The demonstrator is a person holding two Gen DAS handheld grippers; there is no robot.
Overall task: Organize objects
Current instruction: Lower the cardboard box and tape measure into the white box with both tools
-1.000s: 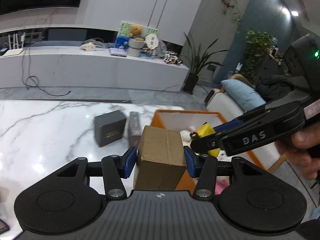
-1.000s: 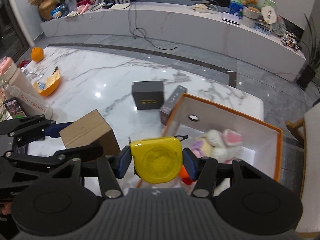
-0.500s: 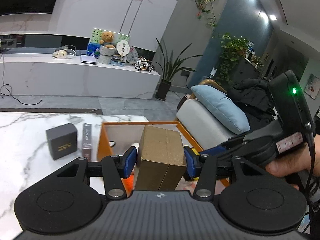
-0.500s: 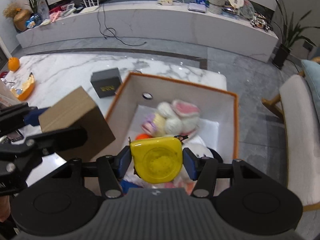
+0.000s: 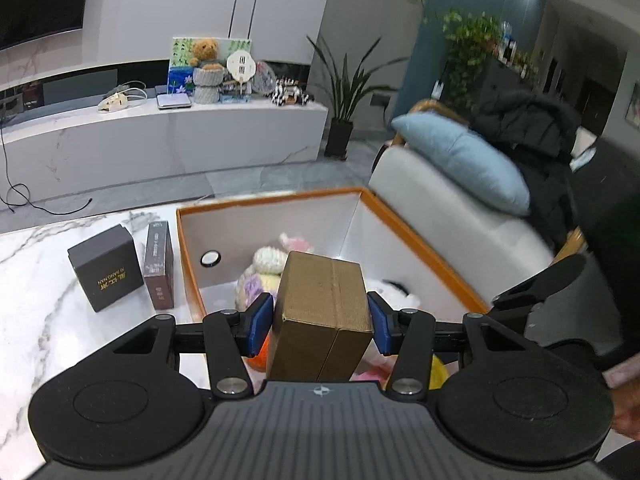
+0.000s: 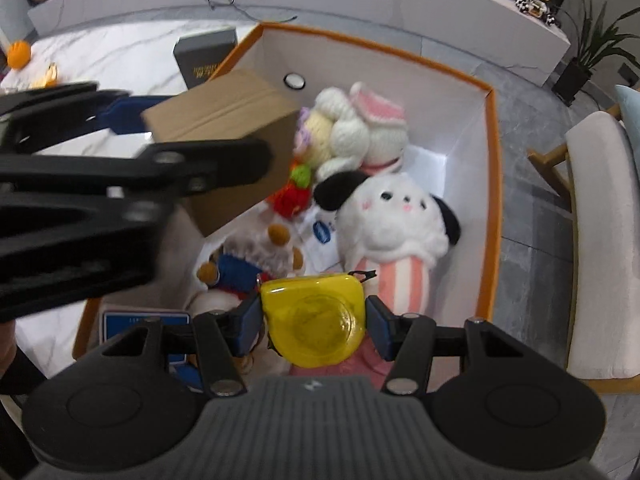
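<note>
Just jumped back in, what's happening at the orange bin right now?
A person holds both grippers over the orange-rimmed bin on the marble table. The left gripper is clamped on a brown cardboard box, and the right gripper is clamped on a yellow tape measure. Neither is released yet. Plush toys already fill the bin; a black box and a slim dark box sit outside it.
</note>
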